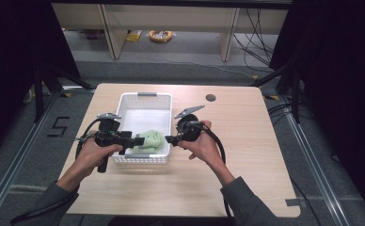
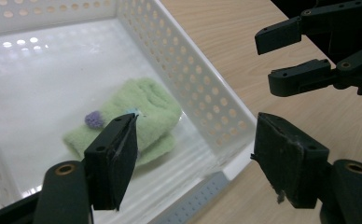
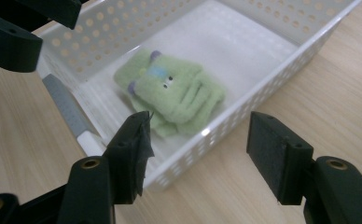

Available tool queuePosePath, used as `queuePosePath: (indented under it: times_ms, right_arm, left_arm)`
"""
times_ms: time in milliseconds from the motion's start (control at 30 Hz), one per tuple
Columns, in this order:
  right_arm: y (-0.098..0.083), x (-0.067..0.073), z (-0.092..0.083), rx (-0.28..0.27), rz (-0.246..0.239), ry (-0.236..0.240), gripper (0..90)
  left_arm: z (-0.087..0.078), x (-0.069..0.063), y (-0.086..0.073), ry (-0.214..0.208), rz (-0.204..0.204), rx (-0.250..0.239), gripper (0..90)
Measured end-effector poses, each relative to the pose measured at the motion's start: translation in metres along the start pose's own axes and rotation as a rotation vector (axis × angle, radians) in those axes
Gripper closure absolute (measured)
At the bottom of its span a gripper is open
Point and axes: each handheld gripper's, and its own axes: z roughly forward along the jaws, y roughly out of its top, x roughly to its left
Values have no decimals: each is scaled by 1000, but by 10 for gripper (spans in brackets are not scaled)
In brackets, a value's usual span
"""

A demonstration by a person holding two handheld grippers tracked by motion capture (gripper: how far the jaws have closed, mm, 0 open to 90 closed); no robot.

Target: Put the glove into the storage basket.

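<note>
Two grippers are hovering at the near end of a white basket [image 1: 145, 113] in the high view, and I am holding one in each hand. My left gripper [image 1: 134, 140] is reaching over the basket's near left corner, while my right gripper [image 1: 170, 139] is hanging just outside its near right corner, above the table [image 1: 246, 155]. A green glove [image 1: 151, 140] is lying inside the basket at its near right part, between the two grippers.

In the left gripper view, my jaws are standing wide apart and gripping nothing: one jaw is sitting above the basket floor, the other past the rim [image 2: 202, 98], over the table [image 2: 226, 28]. The glove [image 2: 142, 116] is lying flat on the basket floor with a small purple pompom [image 2: 94, 119] on it. My right gripper [image 2: 281, 56] is showing at the far right, jaws parted.

In the right gripper view, my jaws are likewise spread and empty, straddling the basket wall [image 3: 244, 112]. The glove [image 3: 174, 93] is resting beyond them, showing two small eyes and a blue patch. My left gripper is showing at the top left corner.
</note>
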Motion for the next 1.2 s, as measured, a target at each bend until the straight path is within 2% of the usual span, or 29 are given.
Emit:
queuePosePath:
  times_ms: [33,67,100,133,167,233,300,367,400,433,500,533,567,600,633,667,733,800,833,867,900,967,1067,1100,1133,1167,1200]
  right_arm:
    - [-3,-1,-2,-4,1,9,400]
    - [-6,-1,-5,-4,14,9,399]
    - [-9,-1,-7,-8,18,13,398]
    - [-12,-4,-7,-40,-8,14,398]
    - [-15,-6,-10,-27,-18,10,398]
    - [-22,-6,-14,-40,-9,9,397]
    - [-28,-6,-18,-49,-9,27,396]
    - [-34,-7,-22,-65,-24,24,394]
    - [-37,-5,-23,-76,-2,24,392]
    - [-39,-7,-26,-74,-20,30,390]
    - [-44,-7,-27,-85,-17,42,388]
    - [-46,-5,-29,-73,-2,46,387]
    - [-49,-6,-32,-78,-4,27,386]
    - [-49,-6,-32,-78,-4,27,386]
    - [-54,-7,-34,-87,-18,34,386]
    - [-57,-6,-36,-86,-5,39,385]
    - [-60,-9,-40,-97,-16,25,386]
    - [-64,-11,-41,-115,-19,31,385]
    - [-66,-9,-44,-104,8,29,386]
    - [-67,-12,-44,-114,-12,21,386]
    - [-70,-12,-45,-108,1,20,385]
    - [-73,-14,-45,-121,-11,9,386]
    - [-77,-14,-45,-102,0,20,385]
    - [-79,-15,-44,-106,1,31,385]
    - [-80,-15,-46,-89,3,8,385]
    - [-82,-16,-44,-105,-6,5,385]
    - [-84,-15,-45,-93,4,9,384]
  left_arm:
    - [-1,-1,-1,-5,15,9,301]
    - [0,-4,-3,-9,4,-1,301]
    - [-1,-5,-4,-11,17,5,300]
    - [0,-8,-6,-11,4,-7,300]
    - [-1,-9,-7,-13,14,-8,300]
    - [-1,-14,-10,-20,30,-15,300]
    - [-2,-19,-12,-31,44,-15,300]
    - [-2,-25,-14,-37,57,-19,300]
    - [-2,-27,-15,-43,64,-24,300]
    - [-3,-30,-16,-45,67,-30,300]
    - [-3,-35,-18,-57,80,-29,300]
    - [-4,-38,-20,-58,85,-30,300]
    - [-4,-41,-21,-64,91,-30,300]
    - [-4,-41,-21,-64,91,-30,300]
    - [-3,-47,-25,-73,105,-31,300]
    - [-3,-49,-26,-72,110,-28,300]
    - [-2,-52,-29,-86,118,-26,299]
    - [1,-58,-34,-86,125,-26,299]
    - [2,-59,-35,-87,132,-24,299]
    - [4,-62,-38,-91,135,-21,299]
    - [6,-64,-40,-94,141,-21,299]
    - [9,-68,-43,-99,151,-14,299]
    - [14,-73,-50,-103,170,0,299]
    - [15,-75,-53,-112,164,-3,300]
    - [16,-76,-55,-116,166,-1,300]
    - [16,-77,-58,-116,160,-5,301]
    - [17,-78,-61,-125,156,-10,300]
